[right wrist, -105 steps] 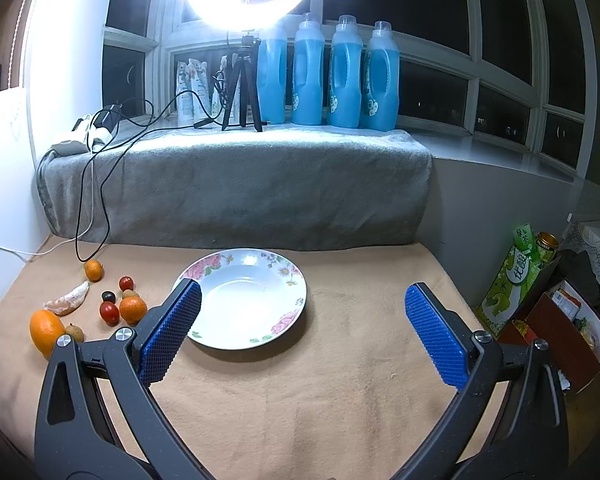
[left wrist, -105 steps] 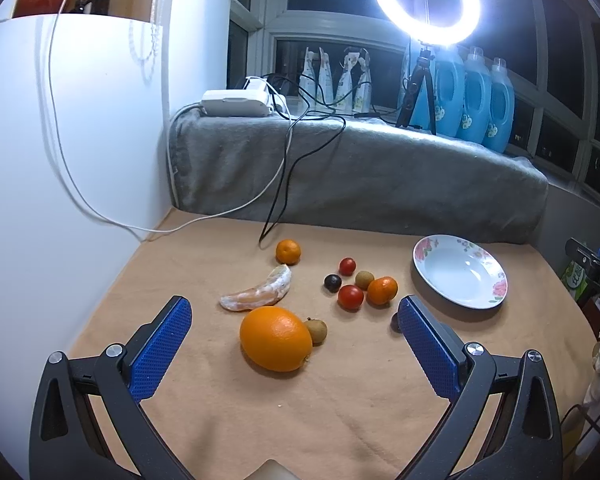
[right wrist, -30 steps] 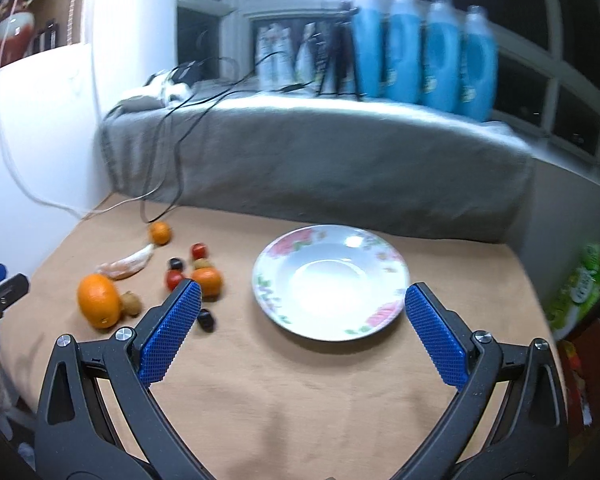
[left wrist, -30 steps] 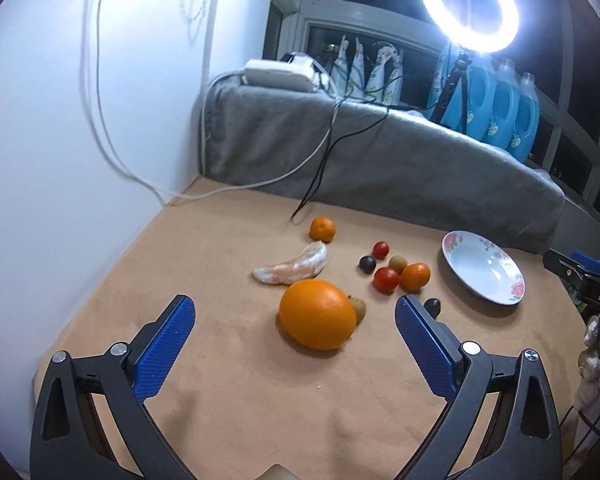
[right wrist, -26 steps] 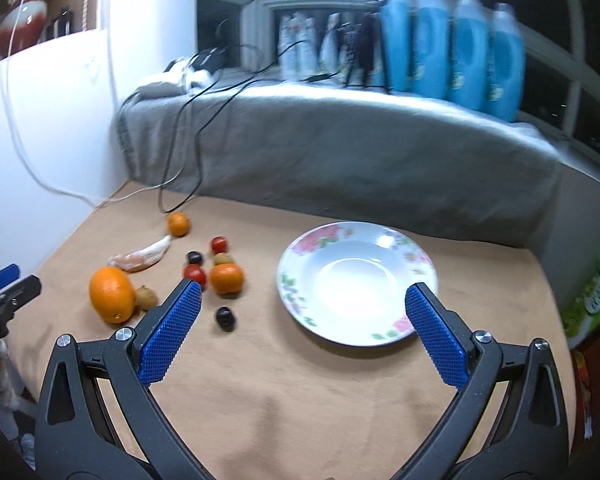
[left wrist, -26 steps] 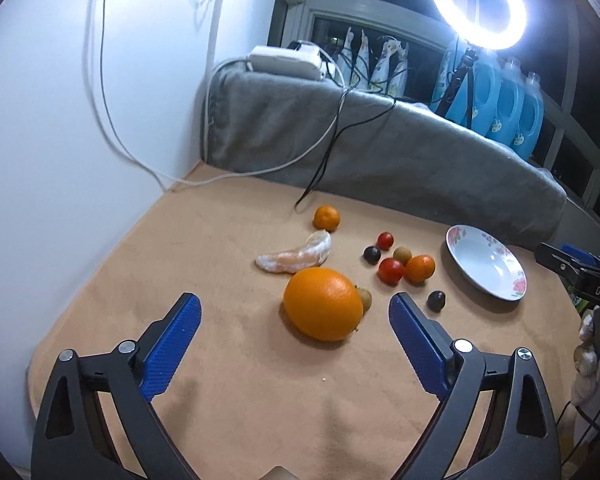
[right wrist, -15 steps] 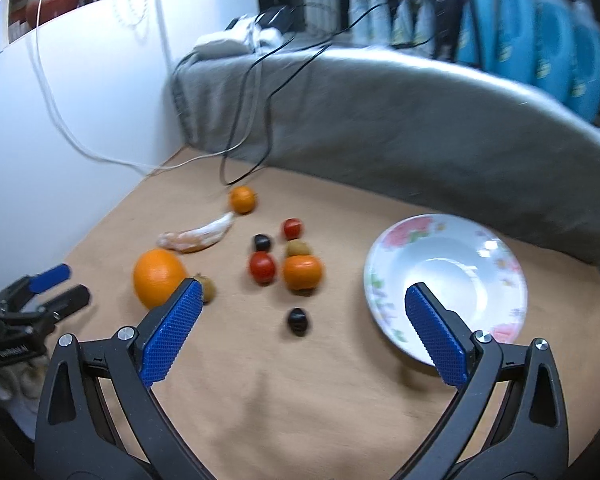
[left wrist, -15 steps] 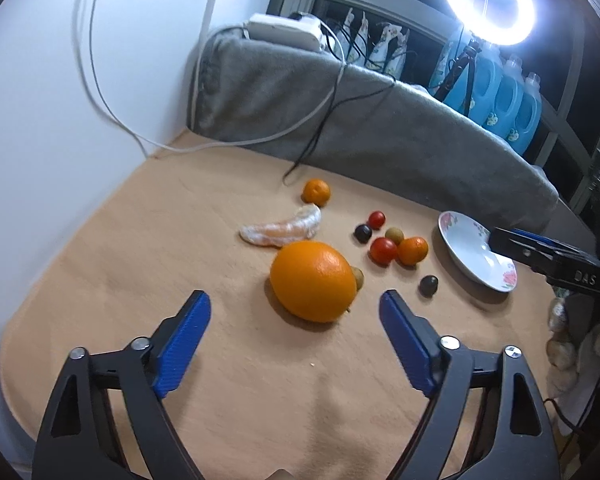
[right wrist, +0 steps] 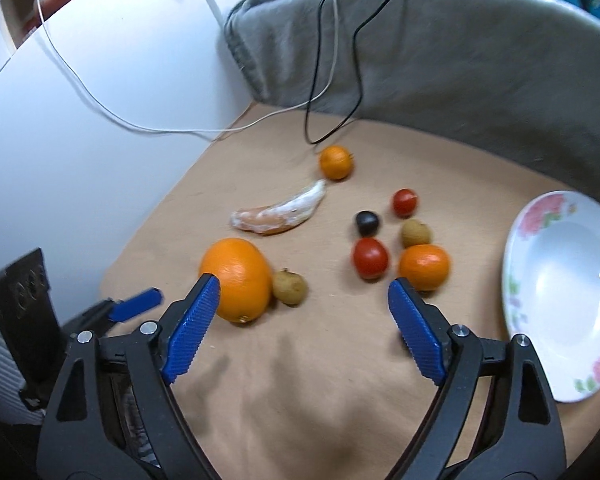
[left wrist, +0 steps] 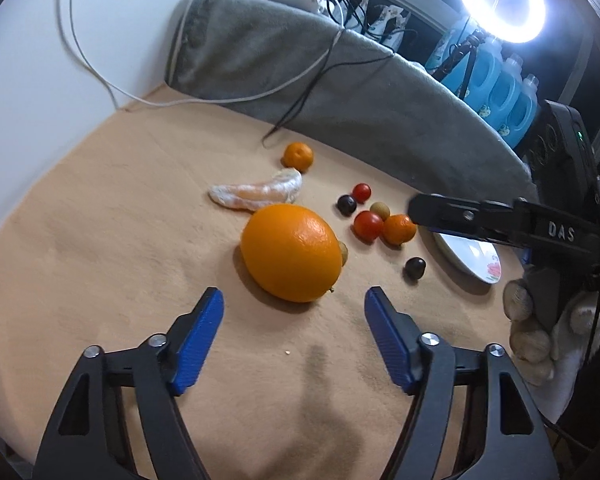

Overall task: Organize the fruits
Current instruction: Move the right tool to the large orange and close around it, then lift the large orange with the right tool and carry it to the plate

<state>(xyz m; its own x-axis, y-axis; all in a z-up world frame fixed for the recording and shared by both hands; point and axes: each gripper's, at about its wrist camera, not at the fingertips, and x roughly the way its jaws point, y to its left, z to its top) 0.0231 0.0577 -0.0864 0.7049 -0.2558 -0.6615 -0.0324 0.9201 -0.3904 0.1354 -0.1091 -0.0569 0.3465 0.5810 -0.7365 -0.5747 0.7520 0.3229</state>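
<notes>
A big orange lies on the tan cloth just ahead of my left gripper. Its jaws are closing with nothing between the pads. A peeled citrus segment and a small mandarin lie beyond it. To the right sit red tomatoes, a small orange, dark grapes and a longan. My right gripper hovers over the cloth, its jaws closing on nothing. The big orange sits beside its left fingertip, with a longan ahead. The flowered plate lies on the right.
A grey blanket with cables draped over it walls off the back of the table. A white panel closes the left side. A ring light and blue bottles stand behind. A gloved hand holds the right gripper near the plate.
My left gripper has sunk closer to the big orange and its jaws have narrowed. My right gripper has swung left from the plate to the fruit cluster, jaws narrowing.
</notes>
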